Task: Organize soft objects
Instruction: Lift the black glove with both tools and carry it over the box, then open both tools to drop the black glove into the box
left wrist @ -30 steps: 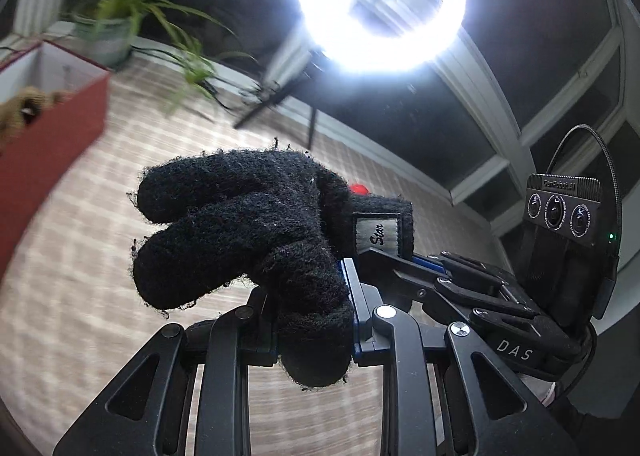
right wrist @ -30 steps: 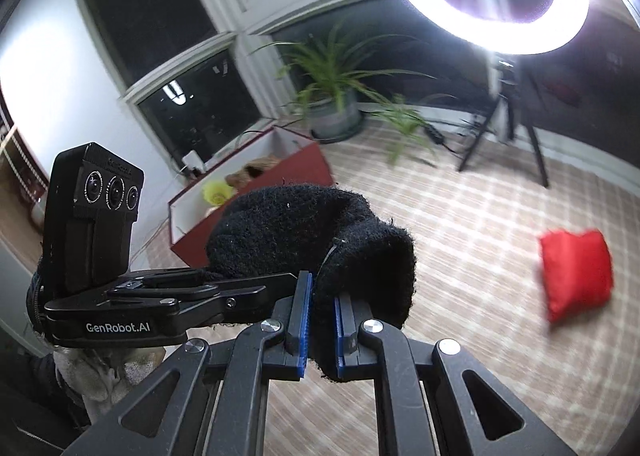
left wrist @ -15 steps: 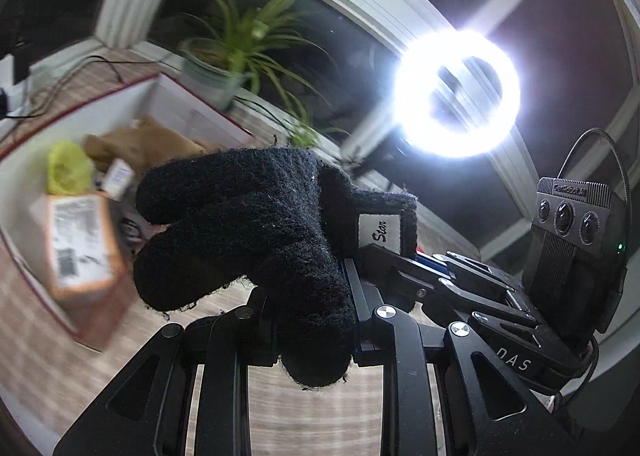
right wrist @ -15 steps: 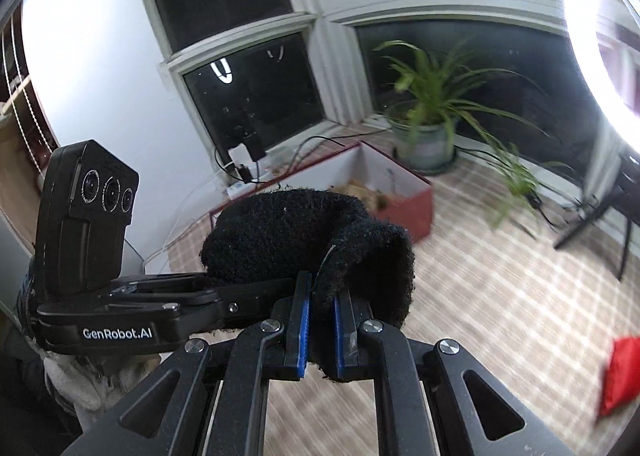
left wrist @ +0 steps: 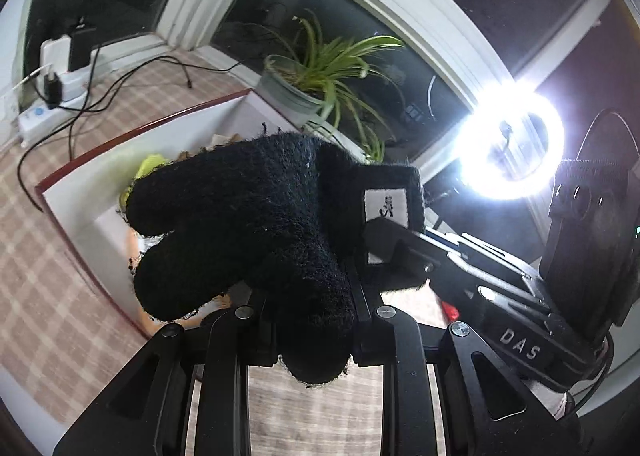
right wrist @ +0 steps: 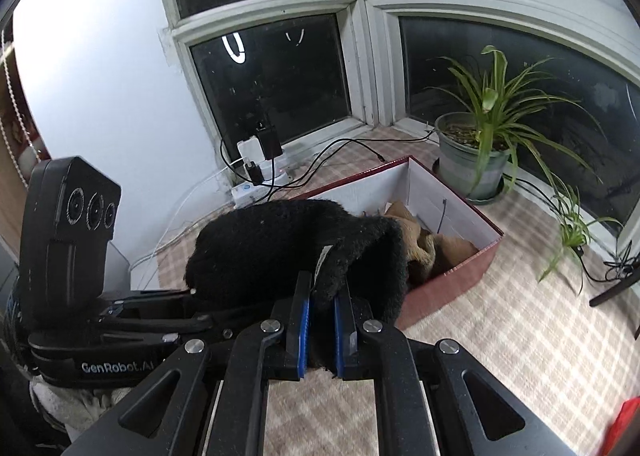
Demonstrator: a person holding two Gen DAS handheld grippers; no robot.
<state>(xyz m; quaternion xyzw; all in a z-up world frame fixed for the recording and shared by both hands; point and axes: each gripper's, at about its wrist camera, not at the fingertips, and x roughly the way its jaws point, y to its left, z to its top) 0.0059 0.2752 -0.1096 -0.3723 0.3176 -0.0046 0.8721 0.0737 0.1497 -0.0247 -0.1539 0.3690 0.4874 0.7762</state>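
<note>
A black knitted glove [left wrist: 256,223] with a white label is held in the air by both grippers. My left gripper [left wrist: 312,320] is shut on its finger end. My right gripper [right wrist: 322,316] is shut on its cuff edge [right wrist: 360,256], and the right gripper also shows in the left wrist view [left wrist: 460,268]. Beyond the glove stands a dark red box with white inner walls [right wrist: 448,195], also in the left wrist view [left wrist: 100,159]. It holds tan cloth [right wrist: 424,240] and a yellow-green item [left wrist: 150,165].
A potted spider plant [right wrist: 476,159] stands by the window behind the box. A power strip with cables [right wrist: 256,183] lies on the checked floor at the wall. A ring light [left wrist: 512,143] glares at the right. A red soft item [right wrist: 624,424] lies at the lower right.
Both grippers have swung left with the glove. The red box, earlier off to the left, is now right behind the glove, and the ring light has slid to the right.
</note>
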